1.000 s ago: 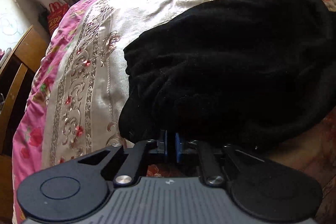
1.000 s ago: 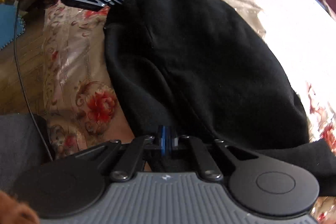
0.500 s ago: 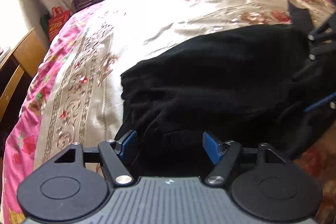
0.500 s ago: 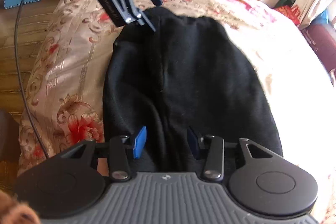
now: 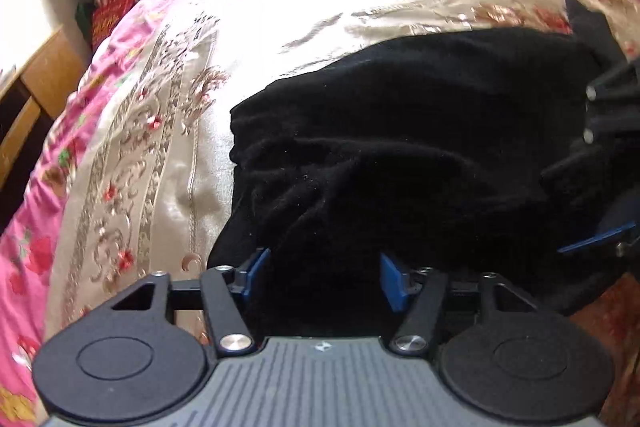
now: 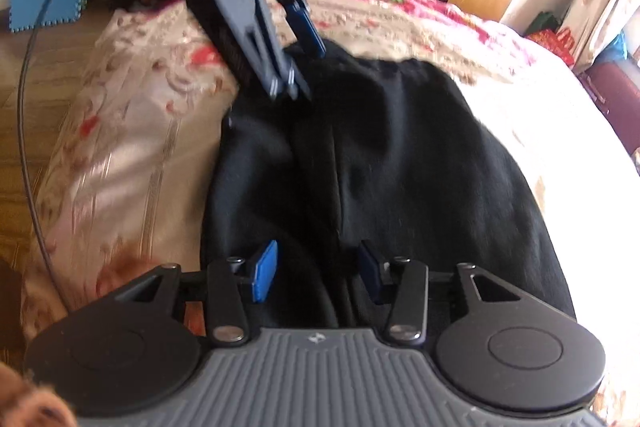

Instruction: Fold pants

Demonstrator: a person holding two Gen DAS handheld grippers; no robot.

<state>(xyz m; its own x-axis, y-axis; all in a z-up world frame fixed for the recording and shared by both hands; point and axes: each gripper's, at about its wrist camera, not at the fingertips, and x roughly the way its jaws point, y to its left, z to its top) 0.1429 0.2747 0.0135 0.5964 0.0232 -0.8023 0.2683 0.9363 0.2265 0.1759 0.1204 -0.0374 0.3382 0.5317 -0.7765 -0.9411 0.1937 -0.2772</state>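
On the bedspread (image 5: 280,15), black pants (image 5: 420,147) lie bunched; left gripper (image 5: 323,277) and right gripper (image 6: 316,273), fingers spread, apparently just above cloth at 6 o'clock.

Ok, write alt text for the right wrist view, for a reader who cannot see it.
Black pants lie bunched on a floral bedspread, with the right hand-held gripper open low over their near edge. The left hand-held gripper, also open, hangs over the far end of the pants.
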